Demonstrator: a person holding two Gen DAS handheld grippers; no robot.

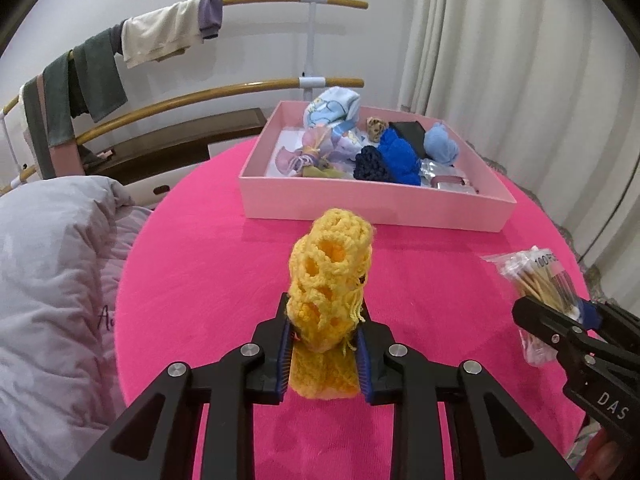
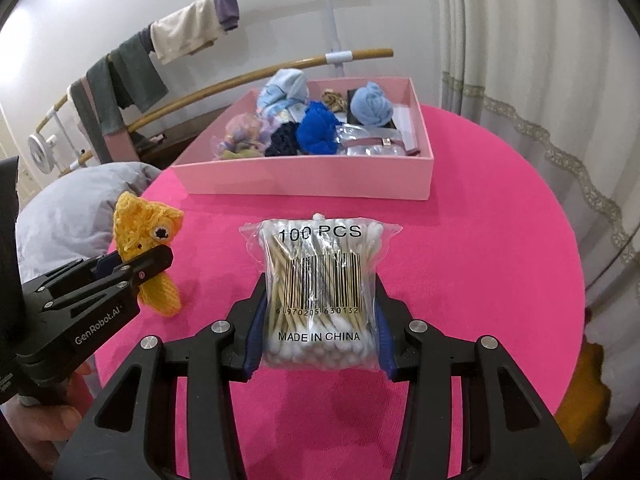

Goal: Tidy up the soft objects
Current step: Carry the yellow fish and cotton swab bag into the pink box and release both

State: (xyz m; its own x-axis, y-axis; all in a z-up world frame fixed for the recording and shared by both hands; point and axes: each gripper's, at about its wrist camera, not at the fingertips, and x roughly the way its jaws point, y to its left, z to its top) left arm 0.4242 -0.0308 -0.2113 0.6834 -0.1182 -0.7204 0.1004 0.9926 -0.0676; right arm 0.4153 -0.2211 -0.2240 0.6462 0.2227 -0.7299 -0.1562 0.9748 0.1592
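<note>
My left gripper [image 1: 323, 332] is shut on a yellow crocheted toy [image 1: 330, 272], which stands up between its blue pads above the pink table [image 1: 208, 280]. From the right wrist view the same toy [image 2: 140, 236] shows a small black eye, pinched in the left gripper [image 2: 150, 262]. My right gripper [image 2: 320, 320] is shut on a clear bag of cotton swabs [image 2: 320, 280] printed "100 PCS". That bag [image 1: 532, 280] appears at the right edge of the left wrist view, in the right gripper [image 1: 560, 312]. Both loads hang clear of the tabletop.
A pink open box [image 1: 376, 204] [image 2: 304, 180] sits at the table's far side, holding blue yarn, patterned cloth, a scrunchie and small packets. A grey quilt [image 1: 52, 272] lies left of the table. Behind are a wooden rail with hung clothes [image 1: 96, 76] and a curtain [image 1: 520, 60].
</note>
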